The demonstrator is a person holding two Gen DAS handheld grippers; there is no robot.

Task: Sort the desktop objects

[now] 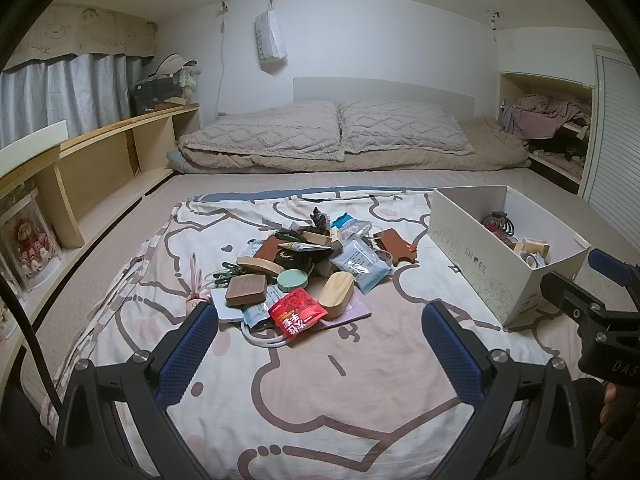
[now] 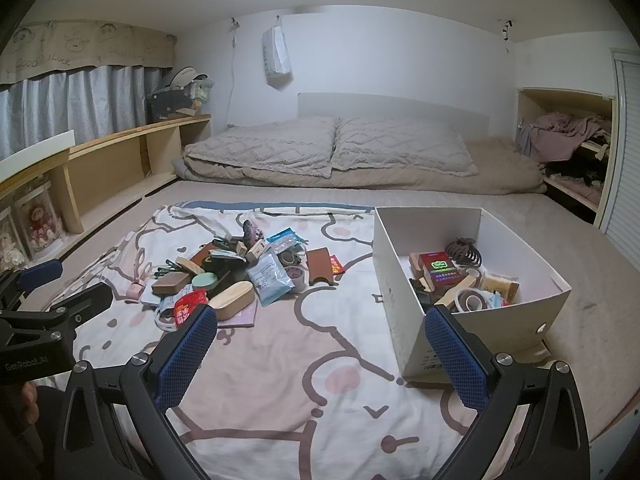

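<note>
A heap of small desktop things (image 1: 304, 268) lies in the middle of a cream cartoon-printed bedsheet (image 1: 360, 392) spread over the bed. At the near edge of the heap a glossy red foil snack packet (image 1: 296, 314) with white characters lies crumpled, touching a smooth pale wooden oval box (image 1: 336, 288) on its right. Just behind sit a brown rounded-rectangle block (image 1: 246, 290) of matte finish and a round mint-green tin (image 1: 292, 280). Further back are crinkled blue-and-white plastic sachets (image 1: 362, 264), a flat brown leather piece (image 1: 394, 246) and a pink looped cable (image 1: 194, 280) trailing off to the left (the deeper layers of the heap are too tangled to name).

To the right of the heap, apart from it, stands a white cardboard shoebox (image 2: 404, 280), its lid off, with faint grey printing on its side. Inside it are a brown plastic claw hair clip (image 2: 462, 250), a dark red printed box (image 2: 438, 270), rolls of tape (image 2: 472, 300) and some wooden pieces.

The left gripper (image 1: 320, 332) hovers above the sheet just short of the heap, its blue mesh-textured pads (image 1: 188, 344) spread wide and holding nothing. The right gripper (image 2: 320, 336) hangs between the heap and the shoebox, jaws likewise released and empty, its right pad overlapping the box's near corner in the view.
</note>
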